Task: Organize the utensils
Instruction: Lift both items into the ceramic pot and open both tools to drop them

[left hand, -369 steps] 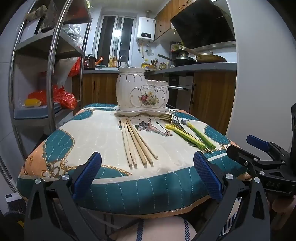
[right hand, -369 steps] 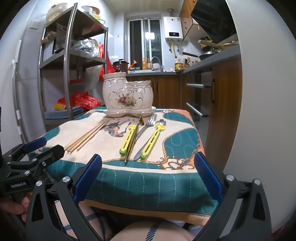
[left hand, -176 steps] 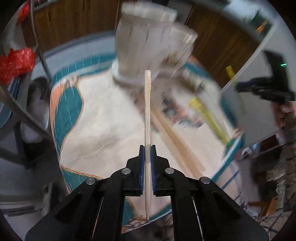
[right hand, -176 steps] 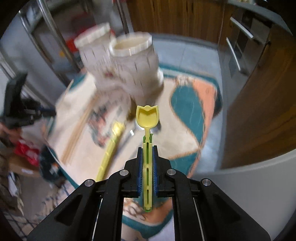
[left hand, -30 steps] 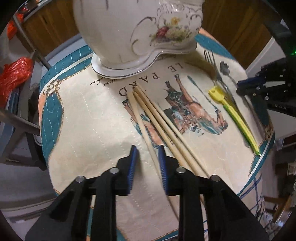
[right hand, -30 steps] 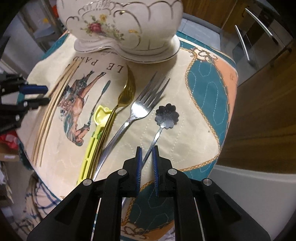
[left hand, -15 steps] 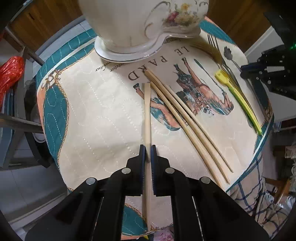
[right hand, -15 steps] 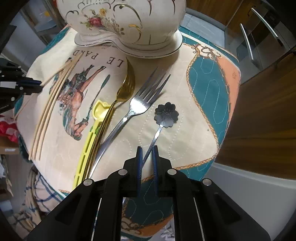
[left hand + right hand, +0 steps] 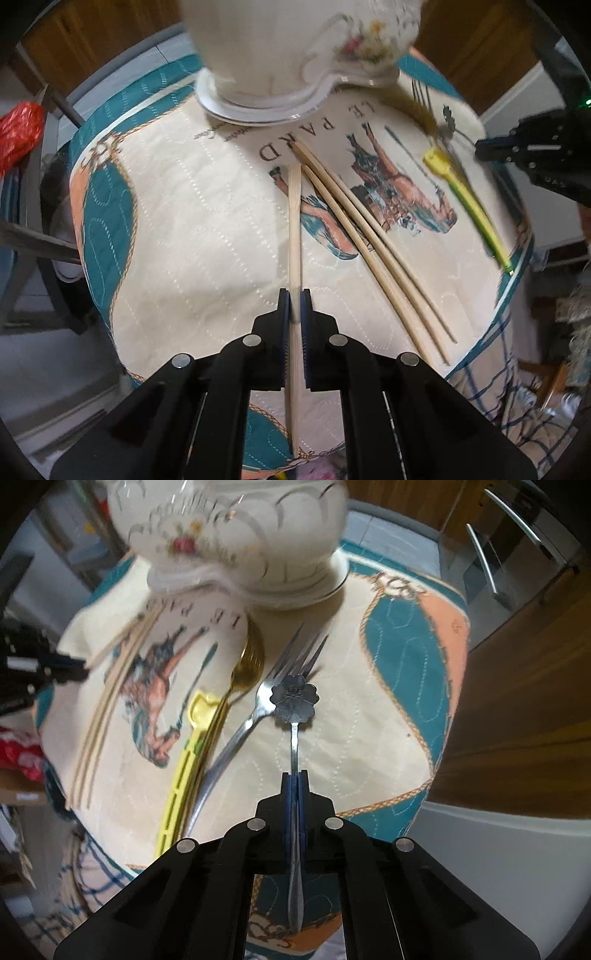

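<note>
A wooden chopstick [image 9: 294, 229] sits between the two blue pads of the left hand-held gripper [image 9: 294, 308]. The pads are shut tight on it near its middle. The chopstick points straight ahead, toward the white holder [image 9: 295, 51] with painted flowers. Its far tip is near the holder's dish but does not touch it. Two more chopsticks [image 9: 373, 243] lie flat on the cloth [image 9: 177, 221], just to the right of the held one.

A little flower spoon [image 9: 294, 701] is pinched in the right hand-held gripper [image 9: 294, 786]. The pads are closed on its thin handle, and the flower end sticks out in front, over the silver fork [image 9: 258, 716]. The end of the handle pokes out behind the pads.

Next to the fork lies a gold spoon [image 9: 248, 664]. Beside that is a yellow-green utensil [image 9: 184, 753]. They all rest on the cloth on the surface, in front of the holder. The cloth has a horse picture and blue-green edges.
</note>
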A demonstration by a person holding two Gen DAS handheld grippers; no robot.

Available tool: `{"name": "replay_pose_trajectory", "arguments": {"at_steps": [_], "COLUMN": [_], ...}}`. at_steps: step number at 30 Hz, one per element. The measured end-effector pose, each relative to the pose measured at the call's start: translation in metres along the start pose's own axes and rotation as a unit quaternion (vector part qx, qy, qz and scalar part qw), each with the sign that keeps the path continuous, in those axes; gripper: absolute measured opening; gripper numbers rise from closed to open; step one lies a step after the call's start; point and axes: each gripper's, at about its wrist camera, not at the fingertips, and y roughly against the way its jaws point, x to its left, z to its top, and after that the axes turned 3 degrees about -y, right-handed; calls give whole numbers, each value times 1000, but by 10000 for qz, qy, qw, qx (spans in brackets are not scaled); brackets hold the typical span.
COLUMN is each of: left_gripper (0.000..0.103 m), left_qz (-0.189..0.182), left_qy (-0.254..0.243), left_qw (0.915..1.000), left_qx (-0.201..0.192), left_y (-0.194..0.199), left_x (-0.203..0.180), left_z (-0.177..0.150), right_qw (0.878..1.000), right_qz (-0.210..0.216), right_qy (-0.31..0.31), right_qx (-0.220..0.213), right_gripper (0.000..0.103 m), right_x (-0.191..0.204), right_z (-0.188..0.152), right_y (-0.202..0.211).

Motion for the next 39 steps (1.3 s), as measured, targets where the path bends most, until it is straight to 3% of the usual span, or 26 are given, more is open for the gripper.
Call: {"name": "replay_pose_trajectory", "arguments": {"at_steps": [8,13,19,24,31,39], "left_gripper": [6,6,6,6,6,6], "left_qz": [-221,-162,-249,-175,-80,82], "left_qy": [366,575,779,769,781,958], "left_qw": [9940,9795,9460,9253,8955,8489], "left_qx": [-1010,-1925,-3138,-3709,-4381,-5197], "left_y": [39,80,116,130,149,173], "left_x": [28,36,25,14,1,-3], "left_z": [-30,-41,-44,-38,-22,12], "right_qw": [9987,9939,9808,9618,9258,8827], "right_qz": [302,530,621,664,845,1018], "right_qy": [-105,-193,-427,-607,-825,-933], "right_qx": [-408,-952,-1801,-2584,-3591,-4492], "right_gripper": [4,4,4,4,4,4], "right_x": [-11,-14,-17,-18,-21,-19], "right_z": [-7,-10,-14,-8,-1,21], "right_y": [23,47,75,97,121,135]}}
